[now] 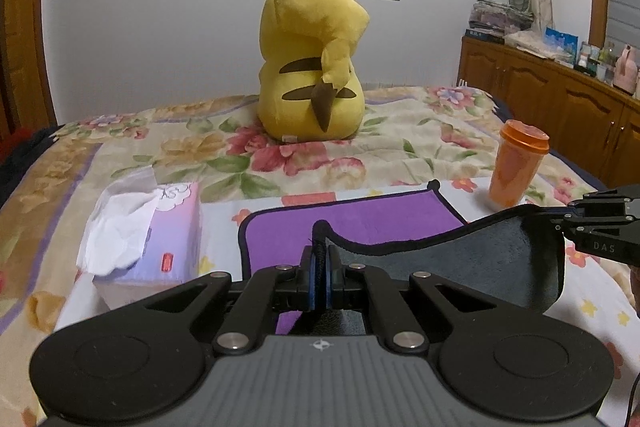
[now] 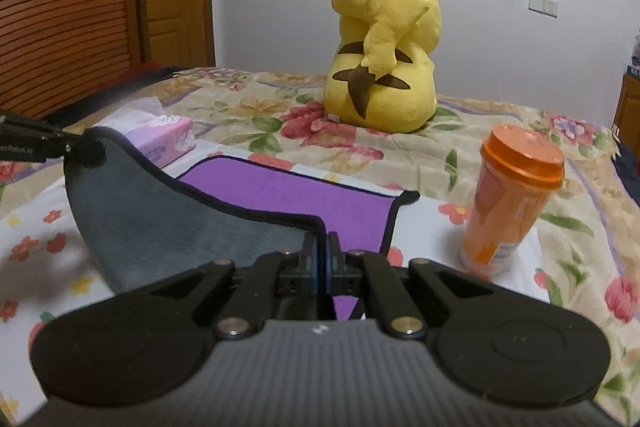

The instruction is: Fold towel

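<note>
Towel point(image 1: 352, 223): one, purple face, dark grey back, black piped edge, small hanging loop at its far right corner. Far half lies flat on the bed point(image 1: 400, 131) near the bed's front edge; near half is lifted and turned over so the grey back shows, sagging between the two tools. Left tool point(image 1: 319, 259) clenched on the towel's near left corner, black edge pinched between the blue pads. Right tool point(image 2: 321, 247) clenched on the near right corner the same way; its tip also shows at the right edge of the left view, lettering "DAS" on its side. In the right view the left tool enters from the left edge with partial lettering that looks like "enRobot AI". Bed carries a floral cover, with a white floral sheet under the towel. Counts: one towel, two tools, one tissue box point(image 1: 160, 231), one cup point(image 1: 516, 167), one plush point(image 1: 312, 67). Tissue box is lilac, a white tissue sticking up, just left of the towel; small red label, text too small to read. Cup is orange with an orange lid, upright, just right of the towel's far right corner; label unreadable. Plush is yellow, back turned, black ear tips, brown stripes, sitting well behind the towel toward the bed's far edge.
</note>
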### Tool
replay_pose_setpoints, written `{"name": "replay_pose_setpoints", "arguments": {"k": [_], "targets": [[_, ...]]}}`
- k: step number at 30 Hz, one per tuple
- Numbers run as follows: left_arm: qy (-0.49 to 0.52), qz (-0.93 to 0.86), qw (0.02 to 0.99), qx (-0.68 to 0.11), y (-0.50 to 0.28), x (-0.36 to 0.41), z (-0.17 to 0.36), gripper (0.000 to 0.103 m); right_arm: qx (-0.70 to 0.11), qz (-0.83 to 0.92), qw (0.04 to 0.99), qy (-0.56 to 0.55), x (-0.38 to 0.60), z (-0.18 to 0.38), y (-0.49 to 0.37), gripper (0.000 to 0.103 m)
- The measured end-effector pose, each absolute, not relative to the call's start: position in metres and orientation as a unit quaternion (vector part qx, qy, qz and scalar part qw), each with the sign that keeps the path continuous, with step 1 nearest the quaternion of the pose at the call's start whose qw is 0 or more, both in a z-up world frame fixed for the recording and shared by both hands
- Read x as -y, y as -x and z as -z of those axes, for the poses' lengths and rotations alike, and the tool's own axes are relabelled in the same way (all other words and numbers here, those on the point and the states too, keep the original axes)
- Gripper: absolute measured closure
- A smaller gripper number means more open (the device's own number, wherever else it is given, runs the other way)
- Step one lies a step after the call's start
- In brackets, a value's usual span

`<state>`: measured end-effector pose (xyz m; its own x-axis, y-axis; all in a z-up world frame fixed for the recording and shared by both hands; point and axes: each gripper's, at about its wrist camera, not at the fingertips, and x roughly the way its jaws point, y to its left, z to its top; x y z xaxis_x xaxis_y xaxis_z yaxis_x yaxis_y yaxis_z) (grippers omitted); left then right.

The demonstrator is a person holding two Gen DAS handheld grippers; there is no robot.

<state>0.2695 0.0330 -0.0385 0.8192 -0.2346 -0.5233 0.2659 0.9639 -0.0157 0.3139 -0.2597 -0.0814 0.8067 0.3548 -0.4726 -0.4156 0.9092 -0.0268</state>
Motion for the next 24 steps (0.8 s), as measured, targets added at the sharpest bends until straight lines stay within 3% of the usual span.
{"name": "replay_pose_setpoints", "arguments": {"k": [24], "targets": [[-0.026, 0.125, 0.961, -0.244, -0.307, -0.038, 0.042, 0.095, -0.215, -0.196, 0.953, 0.084, 0.264, 0.08, -0.343, 0.099]]}}
